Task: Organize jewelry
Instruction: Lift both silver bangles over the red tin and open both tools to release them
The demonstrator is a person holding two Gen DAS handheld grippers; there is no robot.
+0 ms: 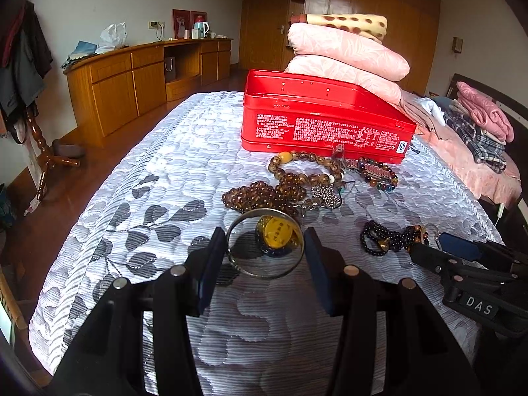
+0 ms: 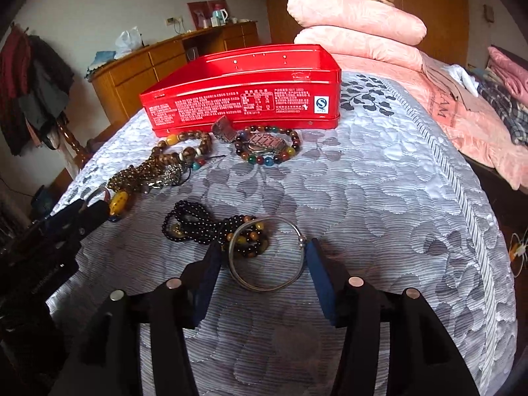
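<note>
We hold a silver bangle (image 1: pixel 264 244) in the left hand-held gripper (image 1: pixel 264 250) and another bangle (image 2: pixel 267 254) in the right hand-held gripper (image 2: pixel 264 257); either could slip sideways.

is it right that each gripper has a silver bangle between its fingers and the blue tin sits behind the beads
Not quite: the tin is red, as both wrist views show. Otherwise correct: a silver bangle lies between the left gripper fingers, another bangle between the right gripper fingers.
</note>
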